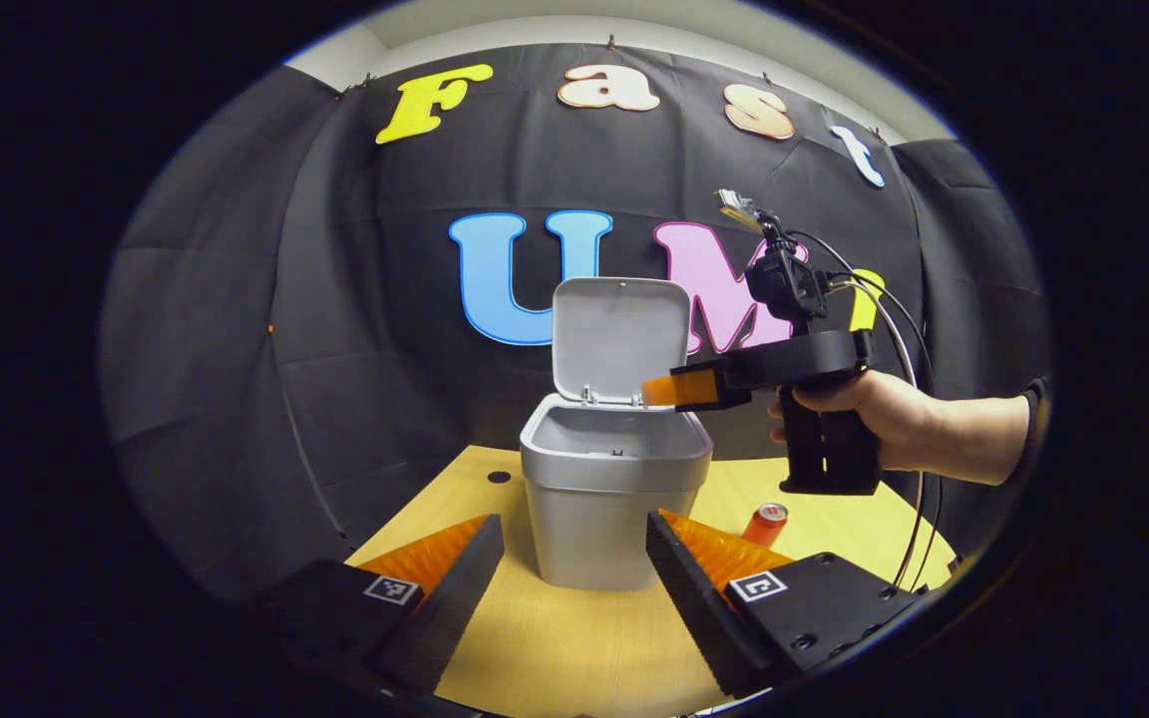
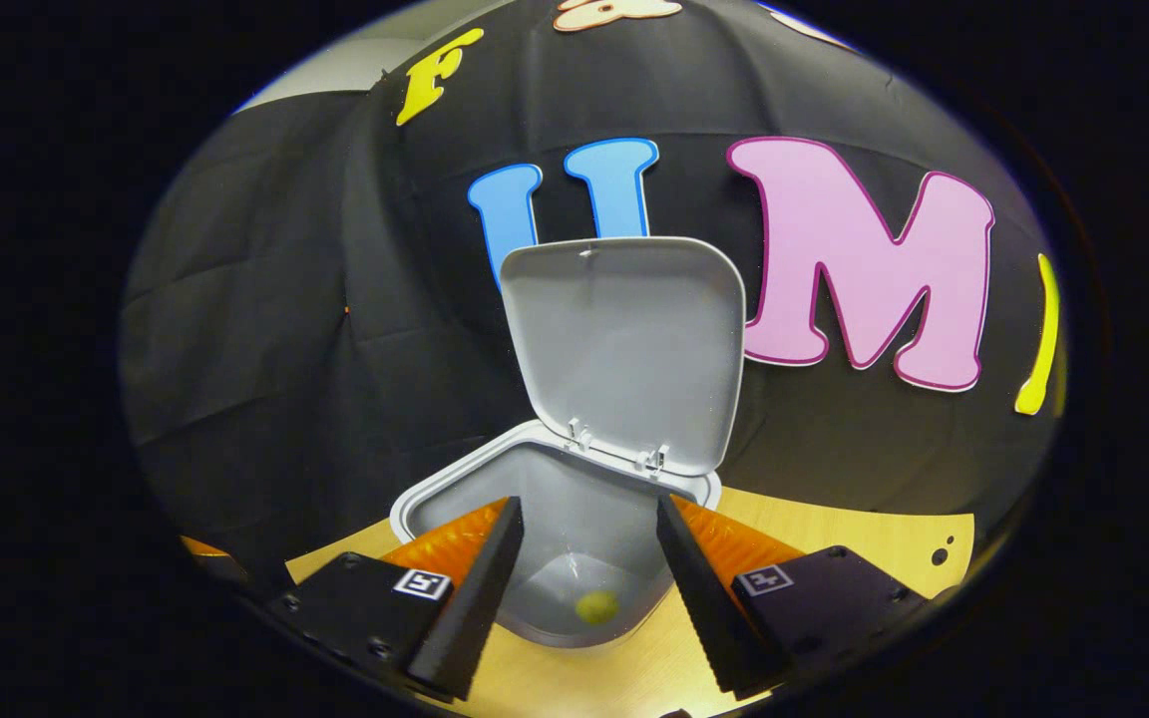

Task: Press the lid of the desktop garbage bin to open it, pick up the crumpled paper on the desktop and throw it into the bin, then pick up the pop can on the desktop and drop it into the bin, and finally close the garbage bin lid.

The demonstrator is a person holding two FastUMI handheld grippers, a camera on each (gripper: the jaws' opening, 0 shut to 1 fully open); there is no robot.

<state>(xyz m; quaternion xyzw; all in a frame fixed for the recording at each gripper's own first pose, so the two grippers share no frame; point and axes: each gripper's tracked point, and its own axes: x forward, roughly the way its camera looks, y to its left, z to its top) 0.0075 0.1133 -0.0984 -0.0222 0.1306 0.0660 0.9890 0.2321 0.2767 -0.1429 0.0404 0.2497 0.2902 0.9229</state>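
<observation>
We count one garbage bin (image 1: 604, 499), one lid (image 1: 619, 337), one pop can (image 1: 765, 523) and one crumpled paper (image 2: 596, 605). In the left gripper view the bin stands on the wooden desktop (image 1: 574, 638) with its lid raised upright behind the mouth. The left gripper (image 1: 574, 573) is released, its two fingers spread wide on either side of the bin's lower body and touching nothing. The pop can lies on the desktop to the right of the bin, near it but apart. A hand (image 1: 874, 419) holds the right gripper (image 1: 656, 390) level above the bin's right rim, its tip over the mouth. In the right gripper view that right gripper (image 2: 589, 578) is also released and empty, fingers parted over the bin's open mouth, and the crumpled paper sits on the bin's floor between them. Bare desktop lies before the bin, with more to its right around the can.
</observation>
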